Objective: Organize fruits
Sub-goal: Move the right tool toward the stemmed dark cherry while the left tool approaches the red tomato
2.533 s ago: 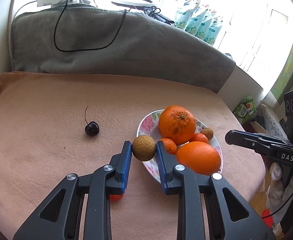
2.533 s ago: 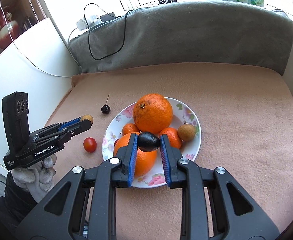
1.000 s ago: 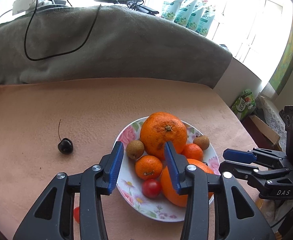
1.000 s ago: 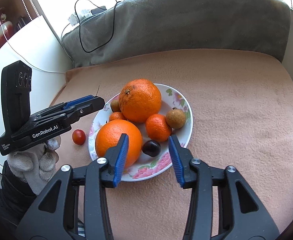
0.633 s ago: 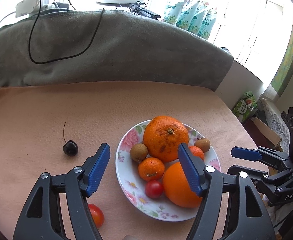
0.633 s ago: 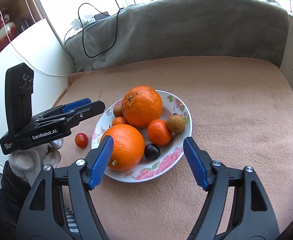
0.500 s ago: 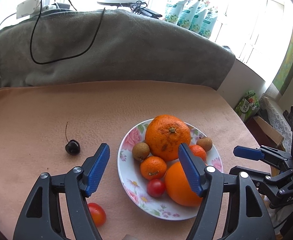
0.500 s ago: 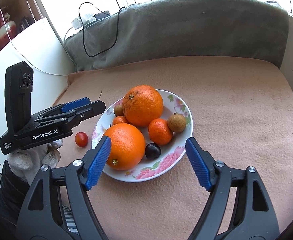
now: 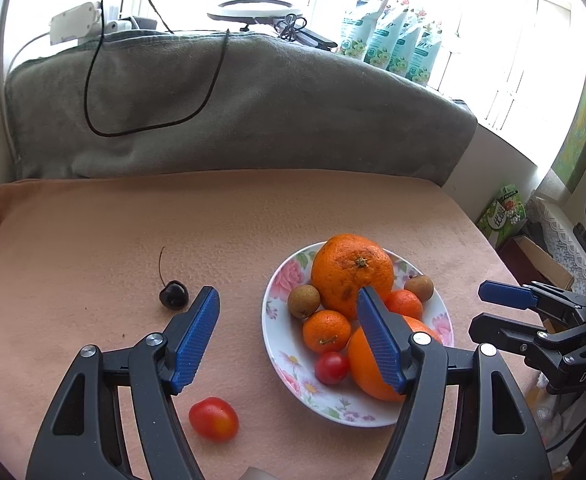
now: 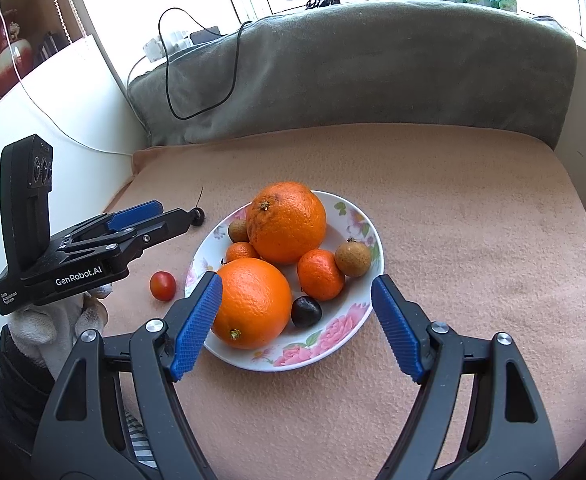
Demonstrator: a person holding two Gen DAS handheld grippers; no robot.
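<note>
A floral plate [image 9: 281, 280] [image 10: 357, 216] holds two big oranges [image 9: 351, 272] [image 10: 253, 302], small tangerines [image 9: 327, 330], brown longans [image 9: 303, 301], a cherry tomato [image 9: 331, 367] and a dark cherry [image 10: 306, 311]. On the cloth left of the plate lie a dark stemmed cherry [image 9: 173, 294] [image 10: 198, 216] and a red cherry tomato [image 9: 214, 418] [image 10: 163, 285]. My left gripper [image 9: 289, 312] [image 10: 173, 216] is open and empty, above the plate's left edge. My right gripper [image 10: 297, 292] [image 9: 481, 308] is open and empty, over the plate's near side.
A peach cloth [image 9: 93, 220] covers the table. A grey blanket [image 9: 233, 112] with a black cable [image 9: 93, 120] rises behind it. Bottles [image 9: 389, 44] and a ring light [image 9: 259, 8] stand on the windowsill. Boxes [image 9: 501, 212] lie beyond the table's right edge.
Both grippers let go of their fruit, a longan and a dark cherry, onto the plate, opened wide and drew back. The left gripper has shifted left, so the loose tomato shows.
</note>
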